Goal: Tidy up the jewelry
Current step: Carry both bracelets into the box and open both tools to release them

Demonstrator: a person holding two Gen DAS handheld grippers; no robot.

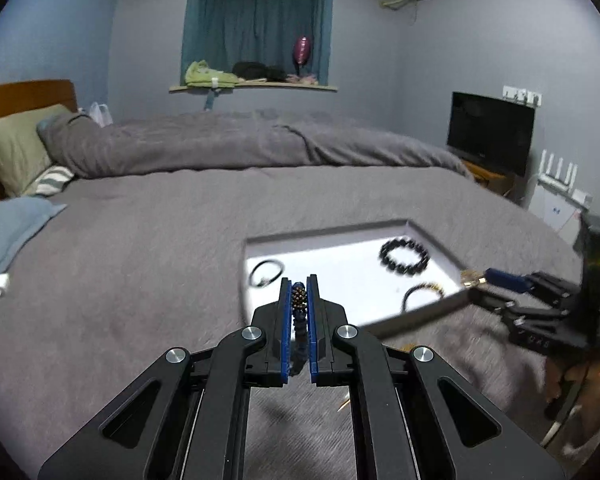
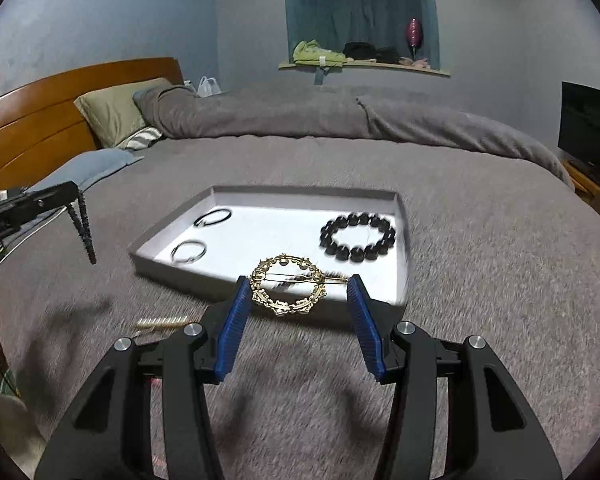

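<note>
Together we hold two pieces above the grey bed [image 2: 480, 220]. Our left gripper [image 1: 299, 284] has its fingers nearly shut, pinching a dark beaded strand [image 1: 299, 300] that dangles beneath them. Our right gripper [image 2: 300, 290] has its fingers about half open, clamped on either side of a round gold filigree hair clip [image 2: 287, 285], just over the near edge of the shallow white tray [image 2: 172, 224]. Inside the tray lie a black bead bracelet [image 2: 357, 236] toward the far right corner, a thin black ring [image 2: 213, 217] and a silver ring [image 2: 188, 251] along the left edge.
</note>
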